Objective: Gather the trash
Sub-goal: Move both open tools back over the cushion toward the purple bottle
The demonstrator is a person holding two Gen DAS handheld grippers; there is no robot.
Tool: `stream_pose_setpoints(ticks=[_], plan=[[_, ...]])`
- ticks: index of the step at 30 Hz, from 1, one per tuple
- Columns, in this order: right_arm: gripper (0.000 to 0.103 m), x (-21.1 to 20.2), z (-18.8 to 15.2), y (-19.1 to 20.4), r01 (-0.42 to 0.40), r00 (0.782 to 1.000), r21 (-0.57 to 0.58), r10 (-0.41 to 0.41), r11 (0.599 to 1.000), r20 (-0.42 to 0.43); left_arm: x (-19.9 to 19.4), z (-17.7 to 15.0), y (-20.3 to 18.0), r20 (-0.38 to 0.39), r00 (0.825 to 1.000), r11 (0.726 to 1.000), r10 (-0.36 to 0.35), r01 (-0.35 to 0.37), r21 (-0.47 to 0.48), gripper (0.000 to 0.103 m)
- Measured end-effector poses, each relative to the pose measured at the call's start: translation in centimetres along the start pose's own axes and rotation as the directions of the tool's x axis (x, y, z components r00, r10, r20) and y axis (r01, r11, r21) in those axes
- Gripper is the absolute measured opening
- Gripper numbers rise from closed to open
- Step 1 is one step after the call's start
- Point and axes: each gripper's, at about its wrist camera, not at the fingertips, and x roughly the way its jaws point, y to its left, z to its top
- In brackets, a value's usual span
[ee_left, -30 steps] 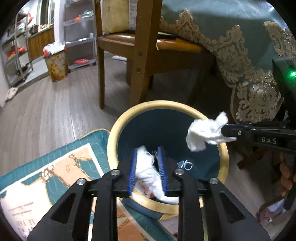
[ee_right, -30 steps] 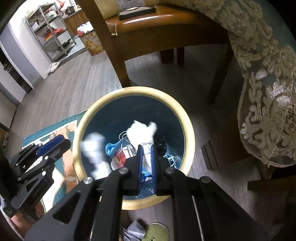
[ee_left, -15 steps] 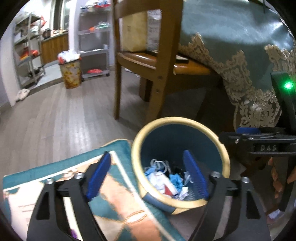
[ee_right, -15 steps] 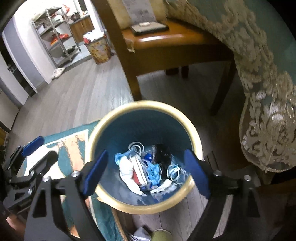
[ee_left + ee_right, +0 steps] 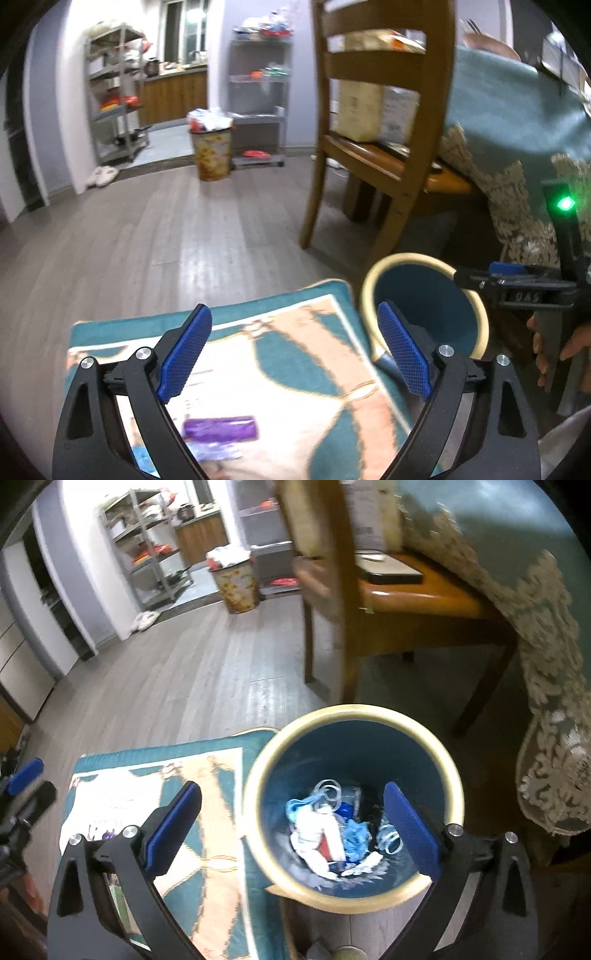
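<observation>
The left gripper (image 5: pixel 293 350) is opening wide with nothing between its jaws, hanging over a patterned rug (image 5: pixel 295 373) where a purple wrapper (image 5: pixel 221 429) is lying; the right gripper (image 5: pixel 291 829) is likewise opening, empty, above the gold-rimmed teal bin (image 5: pixel 354 713). White tissues and blue scraps (image 5: pixel 330 834) are sitting in the bin's bottom; a wooden chair (image 5: pixel 406 602) is standing just behind it.

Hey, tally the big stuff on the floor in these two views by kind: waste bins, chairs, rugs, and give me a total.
Waste bins: 2, the teal bin with trash and the floral bin far back.
Chairs: 1, the wooden chair.
Rugs: 1, the patterned rug.
Total: 4
</observation>
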Motion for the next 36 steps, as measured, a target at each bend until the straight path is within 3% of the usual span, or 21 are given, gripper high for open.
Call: stream_pose_setpoints(ticks=[12,18,25,27,32,36], plan=[[0.097,2.1,-0.8,10.8,-0.093,0.996,-0.185,0.090,0.978,-0.025,-6.1,-2.5,9.8,0.006,0.987,0.984,0.162,-0.161,-0.081,0.091],[0.097,4.3,-2.7,17.1,-0.139,0.990,-0.348,0.119,0.927,-0.079,-7.0,-5.6,14.1,-0.055,0.966,0.965,0.251,-0.254,-0.064,0.091],[0.097,6.6,-4.7,22.3,-0.232,0.971,-0.412,0.182,0.881,-0.157,-8.3,-8.2,18.9,-0.112,0.947,0.943,0.303,-0.314,-0.108,0.091],[0.094,7.5,-5.5,23.7,-0.254,0.964,-0.447,0.185,0.858,-0.191,-8.5,-8.4,19.7,-0.116,0.946,0.940,0.303,-0.316,-0.124,0.091],[0.071,10.3,-8.7,26.9,-0.291,0.945,-0.576,0.135,0.764,-0.299,-8.3,-9.3,21.9,-0.152,0.948,0.935,0.281,-0.306,-0.178,0.091],[0.063,12.0,-11.1,27.9,-0.307,0.936,-0.653,0.095,0.693,-0.339,-7.5,-9.7,23.0,-0.187,0.940,0.929,0.284,-0.319,-0.190,0.091]])
